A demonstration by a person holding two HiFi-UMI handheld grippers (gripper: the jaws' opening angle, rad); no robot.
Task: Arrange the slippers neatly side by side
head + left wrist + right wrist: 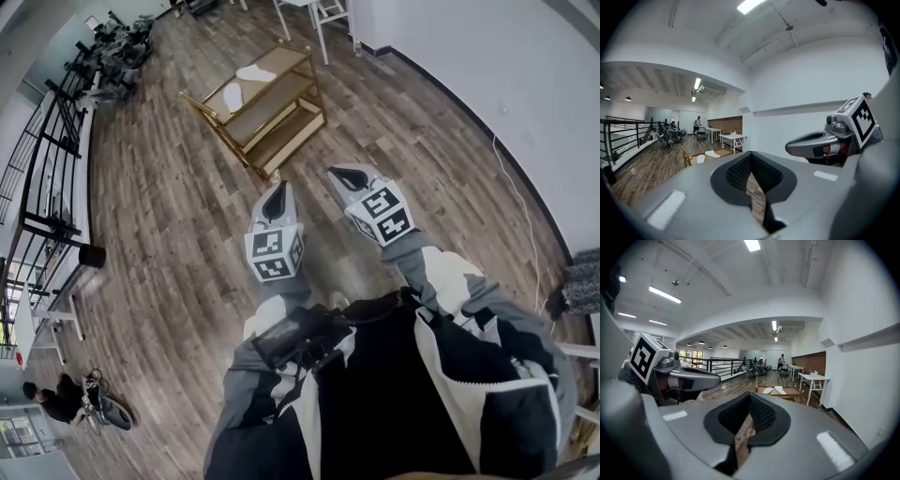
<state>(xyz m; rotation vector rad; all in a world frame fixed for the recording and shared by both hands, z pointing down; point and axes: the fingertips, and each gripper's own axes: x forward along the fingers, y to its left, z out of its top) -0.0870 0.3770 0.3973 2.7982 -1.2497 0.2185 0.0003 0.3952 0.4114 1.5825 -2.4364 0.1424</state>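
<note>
Two white slippers (255, 73) (233, 94) lie apart on the top shelf of a low gold-framed rack (281, 150) on the wooden floor, some way ahead of me. In the left gripper view the slippers (712, 153) (700, 159) show small past the jaws; in the right gripper view the slippers (768, 390) (780, 390) sit on the rack (790, 394). My left gripper (276, 189) and right gripper (341, 174) are held side by side in the air, both pointing toward the rack, both shut with nothing in them.
A black railing (47, 141) runs along the left. White tables (319, 14) stand beyond the rack by the white wall (487, 66), with a cable (516, 206) along its foot. A person (697, 124) stands far off; another person (56, 398) is down on the floor at lower left.
</note>
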